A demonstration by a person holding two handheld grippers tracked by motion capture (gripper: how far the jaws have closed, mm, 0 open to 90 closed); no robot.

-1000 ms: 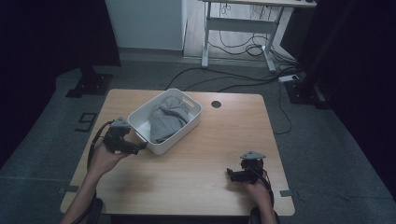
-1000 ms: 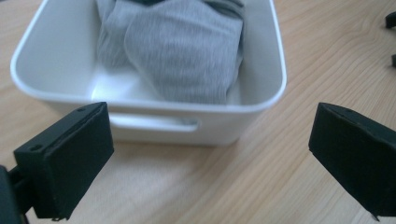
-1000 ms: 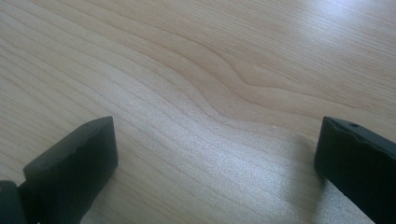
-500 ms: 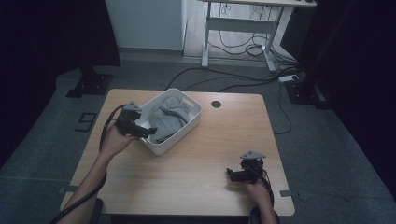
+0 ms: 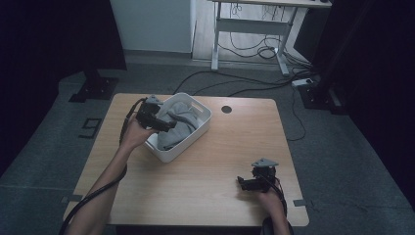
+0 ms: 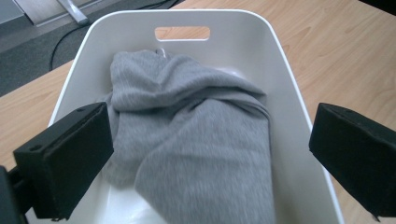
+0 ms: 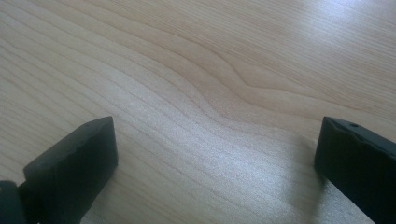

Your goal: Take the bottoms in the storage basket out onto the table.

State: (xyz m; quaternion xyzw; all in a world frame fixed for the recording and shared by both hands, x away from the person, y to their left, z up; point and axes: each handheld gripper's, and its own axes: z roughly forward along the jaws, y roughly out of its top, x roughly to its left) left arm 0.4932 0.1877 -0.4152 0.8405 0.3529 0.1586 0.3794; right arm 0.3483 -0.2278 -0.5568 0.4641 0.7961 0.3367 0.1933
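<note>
Pale wooden table (image 5: 195, 196) carries a white bin (image 5: 193, 139) at its far left, set diagonally with its long axis running from near left to far right, and a crumpled grey cloth (image 6: 196, 135) is heaped inside along that axis. Over the bin's left rim the left gripper (image 6: 210, 154) is held with jaws wide apart around the cloth, untouched. At the near right, the right gripper (image 5: 243, 182) is rested low with jaws spread over bare wood.

Both tools (image 6: 205, 154) (image 7: 215, 168) wide-jawed

The left gripper (image 5: 166, 124) has moved over the bin's (image 5: 201, 128) grey cloth (image 5: 177, 126).
</note>
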